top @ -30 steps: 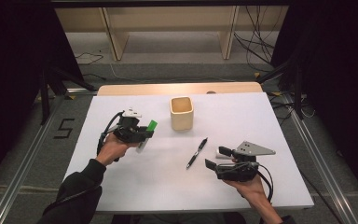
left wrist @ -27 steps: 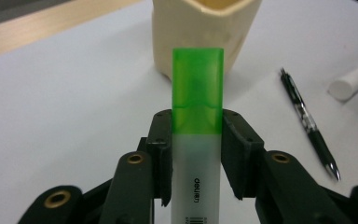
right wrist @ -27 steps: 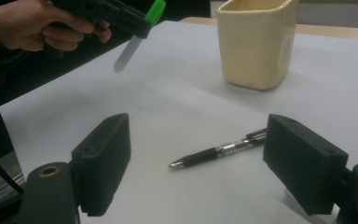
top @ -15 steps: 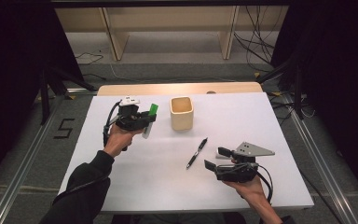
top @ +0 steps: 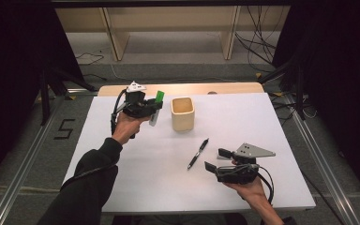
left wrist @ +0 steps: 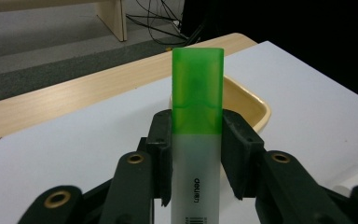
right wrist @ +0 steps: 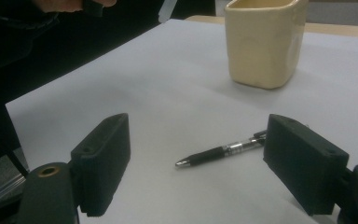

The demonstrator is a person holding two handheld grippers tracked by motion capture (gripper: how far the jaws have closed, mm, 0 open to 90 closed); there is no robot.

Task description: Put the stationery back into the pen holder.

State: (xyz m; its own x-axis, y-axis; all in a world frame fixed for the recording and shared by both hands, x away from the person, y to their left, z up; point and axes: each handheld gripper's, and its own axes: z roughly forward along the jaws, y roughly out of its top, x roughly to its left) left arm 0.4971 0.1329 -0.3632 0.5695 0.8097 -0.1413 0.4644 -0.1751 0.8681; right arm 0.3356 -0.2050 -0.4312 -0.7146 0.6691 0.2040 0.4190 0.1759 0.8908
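While the left gripper (top: 155, 107) hangs above the table's far left part, its jaws are clamped on a highlighter (left wrist: 197, 140) — a white barrel with a green cap. In the left gripper view the highlighter stands between the two black jaws, gripped where barrel meets cap, with its long axis running straight up and away from the camera. Just past the cap lies the open mouth of a cream cup (left wrist: 254, 105). In the high view, that cup (top: 183, 114) stands on the white table (top: 272, 122) just to the right of the gripped highlighter (top: 155, 105), near but not touching. The drop into the cup looks to turn on this one relation: the cup lies ahead of the jaws and a little to the side, so the highlighter would likely need to be carried over the rim.

The right gripper (top: 214, 159) is held low by the near right part of the table, jaws wide apart and holding nothing. A black pen (top: 198, 153) lies flat on the table just to its left — long axis slanted, one end toward the cup. In the right gripper view the pen (right wrist: 221, 151) lies between and beyond the open jaws, its tip pointing left; the right hand is plainly the nearer one to it.
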